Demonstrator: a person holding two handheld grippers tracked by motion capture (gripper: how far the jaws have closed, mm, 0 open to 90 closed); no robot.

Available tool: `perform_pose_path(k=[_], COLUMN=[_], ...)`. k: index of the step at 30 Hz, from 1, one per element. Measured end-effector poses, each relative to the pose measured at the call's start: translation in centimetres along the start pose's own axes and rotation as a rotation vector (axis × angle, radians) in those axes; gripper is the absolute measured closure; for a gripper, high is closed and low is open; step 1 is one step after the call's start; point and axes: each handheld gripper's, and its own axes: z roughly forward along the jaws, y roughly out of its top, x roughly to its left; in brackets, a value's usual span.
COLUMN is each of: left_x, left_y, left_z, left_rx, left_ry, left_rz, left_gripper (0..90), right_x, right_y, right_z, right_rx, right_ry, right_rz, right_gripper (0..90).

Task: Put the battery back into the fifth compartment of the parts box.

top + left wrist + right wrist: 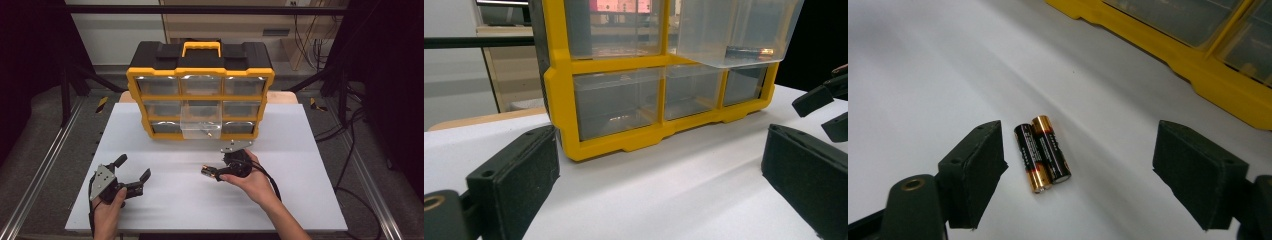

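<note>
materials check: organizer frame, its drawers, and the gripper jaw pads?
Organizer frame: looks like moulded plastic, yellow, semi-gloss, with rounded moulded edges. Drawers: clear plastic, slightly hazy; the bars show through them. Right gripper pads: matte black with a fine grainy texture, probably rubber or foam; can't tell which.

Yellow drawer organizer (pixel 200 75) (one clear drawer (pixel 201 122) out), two batteries (pixel 1042 151), white table (pixel 300 200)

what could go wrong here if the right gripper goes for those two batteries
The two batteries lie side by side and touching, nearer one jaw of the open right gripper than the other. Closing may pinch just one, or roll the other away across the smooth white table. The clear drawer hangs pulled out of the yellow organizer, so a hasty lift toward it might knock it or miss.
</note>
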Motion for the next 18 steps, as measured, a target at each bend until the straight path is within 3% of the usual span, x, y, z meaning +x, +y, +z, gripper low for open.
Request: perform_pose_path(k=[3, 13, 18], left_x=[0.0, 0.0, -0.1], left_y=[0.0, 0.0, 0.0], left_z=[0.0, 0.1, 0.1], left_rx=[-0.002, 0.001, 0.001], left_ry=[-0.001, -0.003, -0.005], left_rz=[-0.001, 0.0, 0.0], left_gripper=[1.9, 2.0, 1.9], right_x=[0.1, 0.9, 0.9], right_y=[0.1, 0.0, 0.0], right_z=[0.2, 1.3, 1.8], right_rx=[-0.006, -0.019, -0.011], right_ry=[0.002, 0.036, 0.041], right_rz=[0.003, -0.062, -0.079], right_gripper=[27.8, 54.0, 60.9])
